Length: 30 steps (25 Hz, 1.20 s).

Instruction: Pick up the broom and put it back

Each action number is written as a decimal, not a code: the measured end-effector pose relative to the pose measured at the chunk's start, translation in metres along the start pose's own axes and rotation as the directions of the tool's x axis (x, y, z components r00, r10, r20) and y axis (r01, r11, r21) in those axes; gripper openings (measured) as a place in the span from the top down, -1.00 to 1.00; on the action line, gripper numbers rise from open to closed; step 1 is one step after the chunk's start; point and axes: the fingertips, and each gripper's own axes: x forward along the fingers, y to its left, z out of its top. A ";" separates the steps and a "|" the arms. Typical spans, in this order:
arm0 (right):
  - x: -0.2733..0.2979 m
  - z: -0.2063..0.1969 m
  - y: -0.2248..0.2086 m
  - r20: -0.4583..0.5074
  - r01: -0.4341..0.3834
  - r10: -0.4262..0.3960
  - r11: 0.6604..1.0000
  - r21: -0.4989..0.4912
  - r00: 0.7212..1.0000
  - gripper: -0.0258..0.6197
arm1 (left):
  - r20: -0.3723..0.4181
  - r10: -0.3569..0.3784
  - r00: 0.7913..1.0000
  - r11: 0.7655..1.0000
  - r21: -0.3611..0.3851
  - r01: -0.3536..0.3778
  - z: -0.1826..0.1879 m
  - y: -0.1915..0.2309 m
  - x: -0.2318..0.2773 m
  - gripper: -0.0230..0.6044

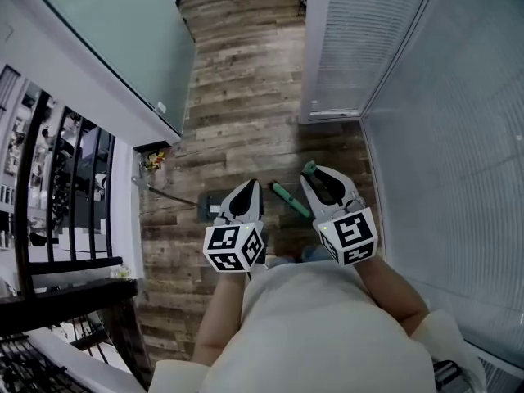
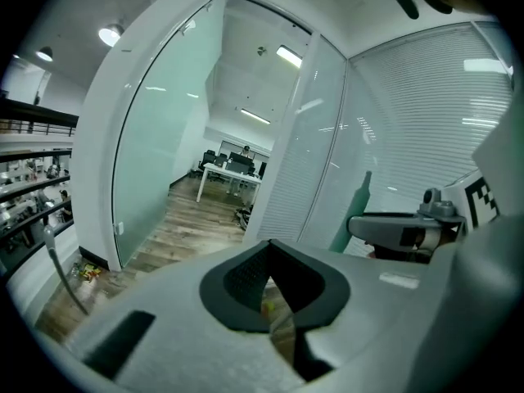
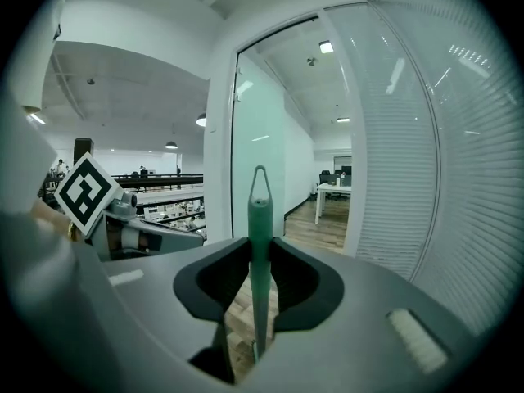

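Beside the blind-covered wall (image 1: 409, 72), you are holding the broom (image 1: 291, 202) by its green handle above the wooden floor (image 1: 237, 97). Your right tongs (image 1: 321, 177) are clamping that handle. In the right gripper view the pads are pressing on the shaft from both sides, and the hanging loop (image 3: 259, 180) is standing just above them. The handle is running roughly upright through the grip. Its brush end is not showing in any view, so I cannot tell whether it is clear of the floor.

Your left tongs (image 1: 248, 188) are riding just beside the right pair, on the side away from the wall. Their tips are drawn together and are carrying nothing.

Judgement on the step: the pick-up is done and the carry is in hand; the putting back is not yet done. No hook, rack or corner for the broom is showing.

The next move calls for a firm, unchanged grip while you are finding the storing place. The loop suggests a hook. A grey flat piece with a thin metal rod (image 1: 206, 207) is lying on the floor farther from the wall; I cannot tell what it is.
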 end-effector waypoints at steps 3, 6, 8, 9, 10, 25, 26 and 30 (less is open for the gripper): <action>-0.015 -0.004 -0.023 0.000 0.039 -0.039 0.999 0.012 0.999 0.63 | -0.012 -0.037 0.999 0.999 0.013 0.038 -0.002 -0.023 0.017 0.91; -0.031 -0.010 -0.046 -0.001 0.077 -0.077 0.997 0.023 0.997 0.63 | -0.028 -0.072 0.997 0.997 0.026 0.072 -0.005 -0.047 0.033 0.91; -0.043 -0.016 -0.060 0.001 0.102 -0.103 0.994 0.030 0.995 0.63 | -0.039 -0.093 0.995 0.995 0.037 0.094 -0.010 -0.063 0.043 0.91; -0.048 -0.019 -0.067 0.002 0.115 -0.115 0.993 0.034 0.993 0.63 | -0.045 -0.103 0.994 0.994 0.042 0.105 -0.012 -0.071 0.048 0.91; -0.053 -0.022 -0.075 0.001 0.127 -0.127 0.991 0.038 0.992 0.63 | -0.050 -0.112 0.992 0.992 0.046 0.115 -0.014 -0.079 0.053 0.91; -0.135 -0.065 -0.154 -0.025 0.296 -0.295 0.949 0.105 0.955 0.63 | -0.127 -0.265 0.956 0.956 0.093 0.278 -0.044 -0.185 0.106 0.91; -0.140 -0.068 -0.159 -0.028 0.308 -0.306 0.945 0.110 0.952 0.63 | -0.135 -0.276 0.952 0.952 0.096 0.290 -0.046 -0.192 0.110 0.91; -0.159 -0.079 -0.179 -0.042 0.362 -0.360 0.923 0.131 0.932 0.63 | -0.163 -0.318 0.934 0.935 0.105 0.337 -0.053 -0.216 0.122 0.91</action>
